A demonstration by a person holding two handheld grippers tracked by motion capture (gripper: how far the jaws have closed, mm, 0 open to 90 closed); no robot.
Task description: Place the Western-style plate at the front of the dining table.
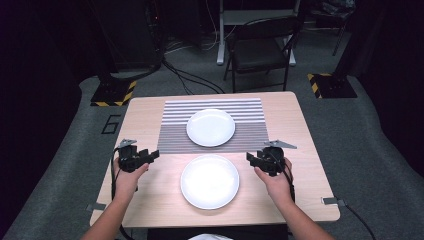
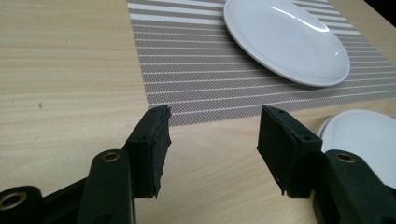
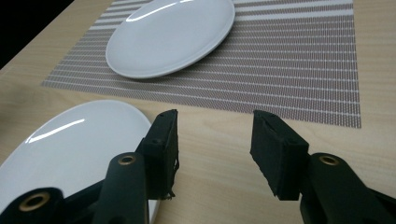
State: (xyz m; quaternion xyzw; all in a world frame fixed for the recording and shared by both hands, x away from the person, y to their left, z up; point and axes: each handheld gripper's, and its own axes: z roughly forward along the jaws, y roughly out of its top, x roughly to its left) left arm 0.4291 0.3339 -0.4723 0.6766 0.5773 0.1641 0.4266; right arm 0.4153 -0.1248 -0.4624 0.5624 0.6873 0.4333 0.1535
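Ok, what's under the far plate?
The far plate sits on the striped placemat, which lies on the wooden table. Whatever is directly beneath the plate is covered.

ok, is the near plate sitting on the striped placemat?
No, the near plate rests on bare wood of the table, in front of the striped placemat; the far plate is the one on it.

You are working in a lab or recording studio, not a home: beyond your grippers the wooden table (image 1: pixel 150 107) stands on grey carpet, with black cables (image 1: pixel 192 80), a folding chair (image 1: pixel 260 47) and stand bases edged in yellow-black hazard tape (image 1: pixel 114 94) amid darkness.
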